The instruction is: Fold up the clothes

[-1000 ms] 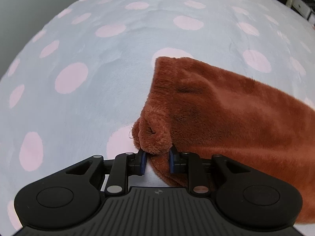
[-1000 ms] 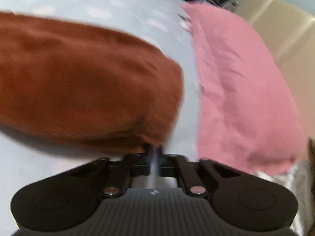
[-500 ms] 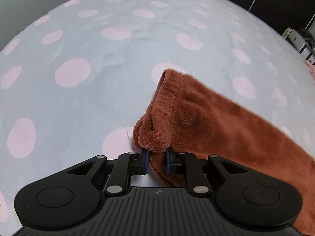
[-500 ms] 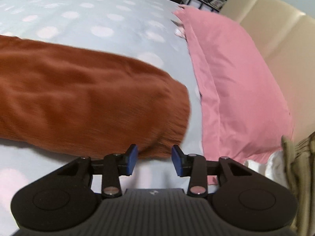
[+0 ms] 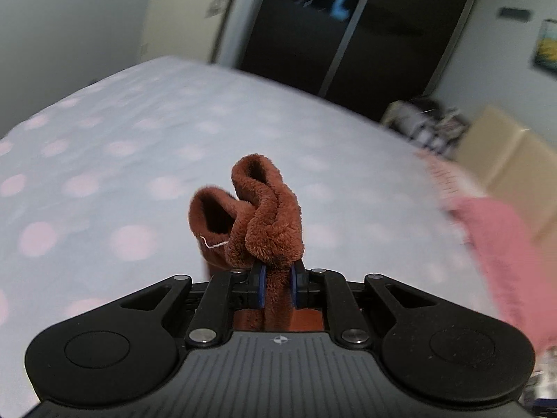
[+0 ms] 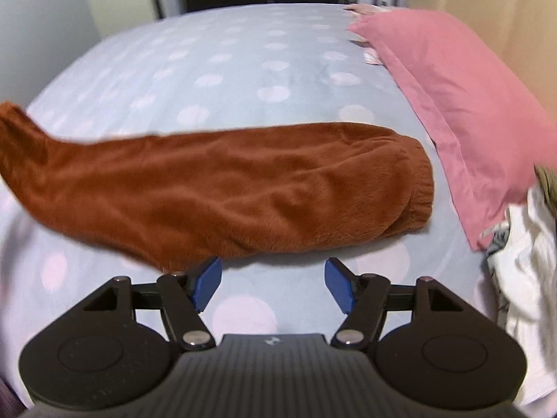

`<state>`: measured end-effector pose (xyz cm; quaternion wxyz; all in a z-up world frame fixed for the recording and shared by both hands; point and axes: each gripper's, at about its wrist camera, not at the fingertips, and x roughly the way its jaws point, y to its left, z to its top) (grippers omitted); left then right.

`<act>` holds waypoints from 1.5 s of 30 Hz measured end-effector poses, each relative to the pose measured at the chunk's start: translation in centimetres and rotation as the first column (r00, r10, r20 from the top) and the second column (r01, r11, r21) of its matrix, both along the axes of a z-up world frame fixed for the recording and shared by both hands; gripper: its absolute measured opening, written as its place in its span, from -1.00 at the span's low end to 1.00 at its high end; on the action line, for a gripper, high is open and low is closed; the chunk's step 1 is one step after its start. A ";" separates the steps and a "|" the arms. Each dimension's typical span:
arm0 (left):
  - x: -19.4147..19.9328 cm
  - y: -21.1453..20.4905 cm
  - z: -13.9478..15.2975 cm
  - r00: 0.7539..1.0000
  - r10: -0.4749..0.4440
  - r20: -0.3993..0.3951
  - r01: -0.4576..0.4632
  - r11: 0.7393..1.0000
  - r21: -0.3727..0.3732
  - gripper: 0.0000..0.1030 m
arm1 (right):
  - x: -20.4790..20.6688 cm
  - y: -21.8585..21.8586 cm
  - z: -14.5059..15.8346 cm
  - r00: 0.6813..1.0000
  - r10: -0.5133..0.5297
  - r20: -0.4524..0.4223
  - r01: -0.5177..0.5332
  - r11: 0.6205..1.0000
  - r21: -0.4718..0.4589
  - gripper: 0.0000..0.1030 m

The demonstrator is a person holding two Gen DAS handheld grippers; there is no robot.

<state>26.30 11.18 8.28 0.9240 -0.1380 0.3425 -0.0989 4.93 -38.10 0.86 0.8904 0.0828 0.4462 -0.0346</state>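
The left gripper (image 5: pixel 277 285) is clamped on a bunched end of the rust-brown fleece garment (image 5: pixel 259 216), its blue pads pressed into the pile on both sides. The fabric rises above the pads in two soft rolled lobes, and a short white thread (image 5: pixel 213 245) hangs loose from the left lobe. More of the same fleece shows below the pads, inside the gripper's frame. Behind the garment in this view lies the pale blue bed sheet with pink polka dots (image 5: pixel 146 160), blurred, and beyond the bed stand the dark sliding wardrobe doors (image 5: pixel 348 28).

In the right wrist view the rust-brown fleece garment (image 6: pixel 222 188) stretches as a long band across the pale blue bed sheet with pink polka dots (image 6: pixel 222 69). Its rounded, gathered right end lies flat on the sheet just beside the pink pillow (image 6: pixel 452 104), while its far left end lifts off the sheet and runs out of the picture. The right gripper (image 6: pixel 273 287) is spread wide, its blue pads well apart, and grips nothing; it hovers over the sheet just in front of the garment's near edge, with its left pad close to that edge. To the right of the pink pillow sits a heap of white cloth (image 6: pixel 529 271) with a bit of olive fabric above it.
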 end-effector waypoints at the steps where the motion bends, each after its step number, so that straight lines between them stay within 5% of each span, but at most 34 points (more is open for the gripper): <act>1: -0.4 -2.0 0.8 1.000 -0.025 0.016 0.025 1.000 -0.010 -0.80 | 0.0 -0.9 0.1 0.999 -0.033 0.007 0.033 0.999 0.034 0.34; 6: -1.3 -12.5 3.2 0.990 -0.136 0.029 0.136 0.991 -0.006 -0.81 | -0.5 -5.2 0.5 0.986 -0.168 0.025 0.164 0.980 0.111 0.36; 13: 0.0 -27.0 3.0 0.964 -0.267 -0.001 0.267 0.962 0.052 -0.82 | -1.9 -9.7 -0.6 0.978 -0.207 0.019 0.208 0.975 -0.073 0.53; 18: -1.0 -37.5 1.4 0.914 -0.404 -0.024 0.404 0.904 0.143 -0.82 | -1.9 -12.2 -3.1 0.972 -0.225 -0.066 0.223 0.974 -0.035 0.53; 24: -3.4 -47.5 -2.2 0.844 -0.532 -0.074 0.531 0.807 0.258 -0.82 | -0.5 -11.4 -5.3 0.978 -0.141 -0.155 0.124 0.986 -0.111 0.53; 29: -4.8 -52.0 -5.8 0.797 -0.591 -0.122 0.598 0.745 0.294 -0.83 | -1.2 -12.8 -5.1 0.978 -0.159 -0.135 0.159 0.987 -0.012 0.53; 33: -6.5 -54.5 -7.9 0.759 -0.634 -0.148 0.645 0.699 0.308 -0.83 | -1.4 -13.5 -5.6 0.974 -0.171 -0.151 0.170 0.985 -0.018 0.53; 40: -9.0 -58.3 -12.4 0.654 -0.722 -0.224 0.742 0.555 0.377 -0.82 | -2.0 -14.4 -5.8 0.967 -0.198 -0.158 0.202 0.979 0.006 0.53; 45: -8.7 -58.0 -14.2 0.602 -0.765 -0.229 0.790 0.528 0.312 -0.61 | -2.3 -14.1 -5.9 0.967 -0.186 -0.173 0.189 0.982 0.000 0.53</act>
